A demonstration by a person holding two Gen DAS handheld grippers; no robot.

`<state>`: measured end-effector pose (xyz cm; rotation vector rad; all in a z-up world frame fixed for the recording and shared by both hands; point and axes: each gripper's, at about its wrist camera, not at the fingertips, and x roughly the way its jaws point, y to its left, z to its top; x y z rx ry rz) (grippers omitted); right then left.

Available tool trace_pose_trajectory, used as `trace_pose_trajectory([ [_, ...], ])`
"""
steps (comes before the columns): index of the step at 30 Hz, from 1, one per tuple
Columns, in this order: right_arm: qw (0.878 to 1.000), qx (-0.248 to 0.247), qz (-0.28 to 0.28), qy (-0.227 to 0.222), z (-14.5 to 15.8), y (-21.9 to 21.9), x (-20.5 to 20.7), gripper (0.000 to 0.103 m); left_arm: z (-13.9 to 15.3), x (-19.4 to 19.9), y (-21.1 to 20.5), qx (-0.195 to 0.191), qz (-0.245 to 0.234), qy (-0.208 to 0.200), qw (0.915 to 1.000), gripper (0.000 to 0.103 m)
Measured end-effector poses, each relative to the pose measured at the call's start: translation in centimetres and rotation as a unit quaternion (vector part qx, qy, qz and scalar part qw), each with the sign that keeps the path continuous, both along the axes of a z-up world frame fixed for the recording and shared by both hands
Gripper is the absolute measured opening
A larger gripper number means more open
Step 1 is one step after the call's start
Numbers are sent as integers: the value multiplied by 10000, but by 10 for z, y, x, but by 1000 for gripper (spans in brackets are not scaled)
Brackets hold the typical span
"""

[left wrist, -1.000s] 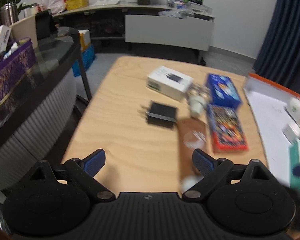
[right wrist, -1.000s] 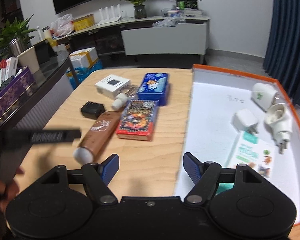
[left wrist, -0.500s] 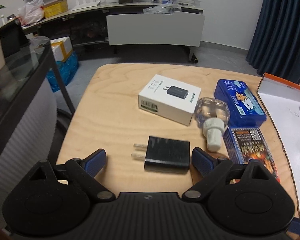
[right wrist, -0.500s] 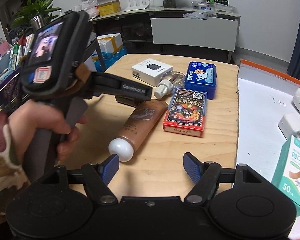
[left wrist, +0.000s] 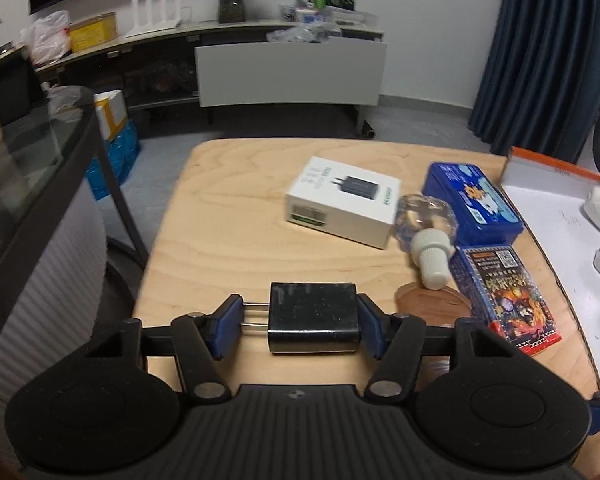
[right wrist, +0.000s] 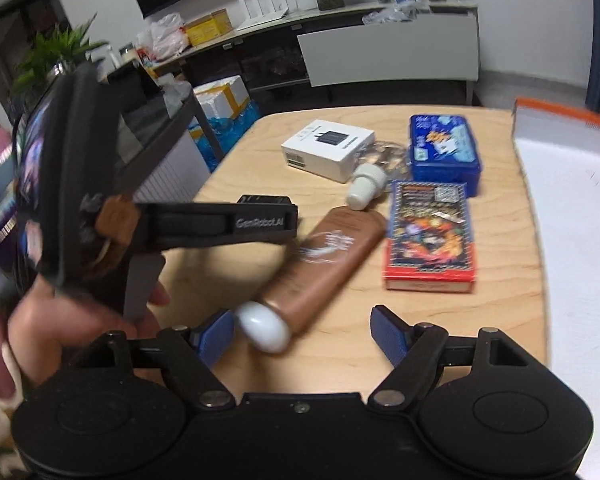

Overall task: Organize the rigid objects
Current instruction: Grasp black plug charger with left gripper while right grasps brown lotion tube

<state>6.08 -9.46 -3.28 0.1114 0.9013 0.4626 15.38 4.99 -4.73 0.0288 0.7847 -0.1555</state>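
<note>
Left claw (left wrist: 300, 326): mine, jaws closing on the black charger (left wrist: 314, 318). Right pad touches the charger's body; left pad meets the tips of its two prongs. The charger lies flat on the table (left wrist: 228, 248), near edge, prongs pointing left.

Right claw (right wrist: 302, 334): mine, jaws wide and opening. The white cap of the brown tube (right wrist: 320, 264) lies between the pads, closer to the left one; neither pad presses it. The tube lies slantwise on the table, cap near, flat end far and right.

My left hand (right wrist: 60, 324): seen from the right wrist view, gripping the left claw's handle at the near left.

White box (left wrist: 342, 206): flat, mid-table, beyond the charger.

Clear bottle (left wrist: 426, 228): on its side, white cap pointing near, just right of the white box and touching it, as far as I can tell.

Blue tin (left wrist: 474, 202): far right, just beside the bottle.

Card pack (left wrist: 506, 294): red and blue, near side of the tin, right of the tube.

Tray (left wrist: 556, 168): white, orange rim, at the table's right. Small white plugs lie in it.
</note>
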Motion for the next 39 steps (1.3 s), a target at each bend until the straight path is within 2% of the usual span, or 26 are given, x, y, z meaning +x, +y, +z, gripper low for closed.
trace_pose_trajectory([
  [4, 9996, 91, -261, 78, 0, 8, 6, 90, 11, -7, 15, -104, 212, -105, 9997, 61],
  [7, 9986, -115, -464, 239, -8, 22, 18, 92, 18, -14, 19, -11, 257, -192, 9995, 61],
  [9, 9980, -373, -507, 21, -10, 31, 19, 87, 22, -23, 20, 68, 290, -240, 9993, 61],
  [10, 9970, -580, -504, -94, -11, 37, 19, 69, 23, -27, 21, 37, 314, -237, 9992, 61],
  [11, 9958, -741, -500, -215, -12, 40, 17, 64, 25, -32, 23, 4, 335, -227, 9992, 61],
  [12, 9954, -780, -502, -253, -12, 39, 16, 49, 27, -38, 25, -4, 356, -229, 9991, 61],
  [13, 9954, -763, -510, -266, -13, 37, 14, 46, 28, -44, 26, -29, 398, -232, 9989, 61],
  [15, 9962, -683, -463, -278, -13, 30, 9, 45, 31, -56, 28, -119, 416, -201, 9989, 61],
  [22, 9971, -311, -549, -427, 3, 1, -19, 45, 42, -94, 21, -69, 487, -315, 9983, 61],
  [28, 9964, -156, -595, -592, 18, -28, -38, 44, 46, -113, 10, -142, 493, -309, 9982, 61],
  [34, 9928, -106, -619, -1018, 32, -55, -60, 44, 46, -126, -7, -136, 396, -291, 9987, 61],
  [39, 9916, -24, -709, -1082, 36, -72, -66, 44, 48, -130, -17, -195, 301, -305, 9989, 61],
])
